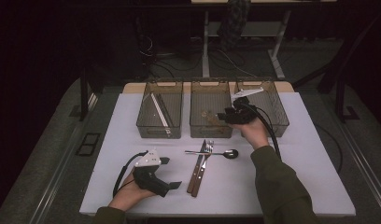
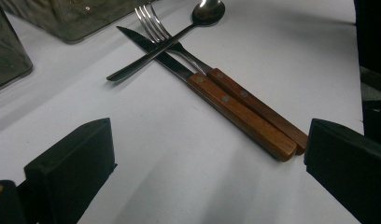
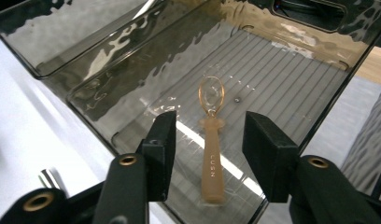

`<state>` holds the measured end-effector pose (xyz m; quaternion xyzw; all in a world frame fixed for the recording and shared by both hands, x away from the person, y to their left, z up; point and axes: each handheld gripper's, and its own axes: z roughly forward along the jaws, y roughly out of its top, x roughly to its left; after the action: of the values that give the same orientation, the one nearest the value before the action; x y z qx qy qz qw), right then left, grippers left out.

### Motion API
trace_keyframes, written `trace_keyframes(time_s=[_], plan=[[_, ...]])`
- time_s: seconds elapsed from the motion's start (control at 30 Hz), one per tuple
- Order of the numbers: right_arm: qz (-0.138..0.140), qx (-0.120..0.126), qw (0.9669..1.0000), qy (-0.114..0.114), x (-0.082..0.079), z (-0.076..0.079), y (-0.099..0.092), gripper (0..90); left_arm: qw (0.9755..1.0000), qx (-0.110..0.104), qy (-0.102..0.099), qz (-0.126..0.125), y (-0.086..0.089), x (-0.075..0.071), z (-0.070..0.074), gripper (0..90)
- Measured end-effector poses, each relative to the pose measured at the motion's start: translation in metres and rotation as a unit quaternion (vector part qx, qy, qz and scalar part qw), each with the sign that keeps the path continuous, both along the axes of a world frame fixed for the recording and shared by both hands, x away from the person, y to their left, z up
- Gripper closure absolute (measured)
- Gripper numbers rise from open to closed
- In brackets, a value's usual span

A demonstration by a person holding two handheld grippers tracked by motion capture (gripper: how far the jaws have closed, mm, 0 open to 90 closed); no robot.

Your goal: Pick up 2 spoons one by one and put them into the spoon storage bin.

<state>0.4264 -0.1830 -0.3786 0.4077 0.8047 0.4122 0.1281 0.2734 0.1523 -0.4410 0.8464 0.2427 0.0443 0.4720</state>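
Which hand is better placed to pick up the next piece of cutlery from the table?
Left. The left tongs sit open beside the knife, fork and metal spoon. The right tongs hang open over the middle bin, above a translucent spoon.

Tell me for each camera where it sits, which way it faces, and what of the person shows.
High view: above the person's side, looking forward and down on the table and three bins; both forearms, left gripper, right gripper.
Left gripper view: rides the left gripper, looking low across the table at knife, fork and steel spoon; its open jaws.
Right gripper view: rides the right gripper, looking down into the middle bin at an amber spoon; its open jaws.
Shared: high and left gripper views both show the cutlery.
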Motion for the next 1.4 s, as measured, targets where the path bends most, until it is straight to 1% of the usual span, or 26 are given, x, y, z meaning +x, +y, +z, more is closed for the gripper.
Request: trace_keyframes(time_s=[0.07,0.13,0.2,0.33,0.47,0.57,0.7,0.77,0.87,0.97,1.07,1.17,1.23,1.3,1.4], plan=[[0.001,0.007,1.0,0.002,-0.002,0.002,-0.001,49.4,1.0,0.0,0.0,0.0,0.0,0.0,0.0,0.3],[0.002,0.015,0.9999,0.0,-0.004,0.004,-0.003,48.2,1.0,0.0,0.0,0.0,0.0,0.0,0.0,0.3],[0.008,0.024,0.9997,0.004,-0.007,0.007,-0.004,46.5,1.0,0.0,-0.001,0.0,0.0,0.0,0.0,0.3],[0.02,0.031,0.9993,0.005,-0.013,0.013,-0.008,44.5,1.0,0.001,0.0,0.001,0.0,0.0,0.0,0.3],[0.028,0.036,0.999,0.0,-0.02,0.018,-0.012,42.8,1.0,0.002,0.0,0.002,0.0,0.0,0.0,0.3],[0.037,0.043,0.9984,0.005,-0.025,0.019,-0.015,42.1,1.0,0.001,0.001,0.003,0.0,0.0,0.0,0.3],[0.045,0.04,0.9982,0.001,-0.035,0.022,-0.019,41.7,1.0,0.002,0.001,0.002,0.0,0.001,0.0,0.3],[0.052,0.037,0.9979,0.0,-0.04,0.021,-0.021,39.7,1.0,0.002,0.001,0.003,0.0,0.001,0.0,0.3],[0.055,0.025,0.9982,-0.004,-0.047,0.017,-0.024,38.9,1.0,0.001,0.001,0.003,0.0,0.001,-0.001,0.3],[0.057,0.026,0.998,-0.002,-0.053,0.012,-0.03,39.5,1.0,0.003,0.001,0.003,0.0,0.001,-0.001,0.3],[0.057,0.018,0.9982,-0.003,-0.06,0.005,-0.035,39.6,1.0,0.003,0.002,0.004,0.0,0.0,-0.001,0.3],[0.056,0.017,0.9983,0.002,-0.066,-0.001,-0.041,40.4,1.0,0.004,0.001,0.006,0.0,0.001,-0.001,0.3],[0.061,0.016,0.998,0.007,-0.07,-0.006,-0.044,40.9,1.0,0.003,0.001,0.006,0.0,0.001,-0.001,0.3],[0.064,0.01,0.9979,0.008,-0.076,-0.013,-0.046,41.7,1.0,0.004,0.002,0.006,0.0,0.001,-0.001,0.3],[0.064,0.001,0.9978,0.017,-0.082,-0.023,-0.049,43.5,1.0,0.007,0.001,0.005,0.0,0.001,-0.001,0.3]])
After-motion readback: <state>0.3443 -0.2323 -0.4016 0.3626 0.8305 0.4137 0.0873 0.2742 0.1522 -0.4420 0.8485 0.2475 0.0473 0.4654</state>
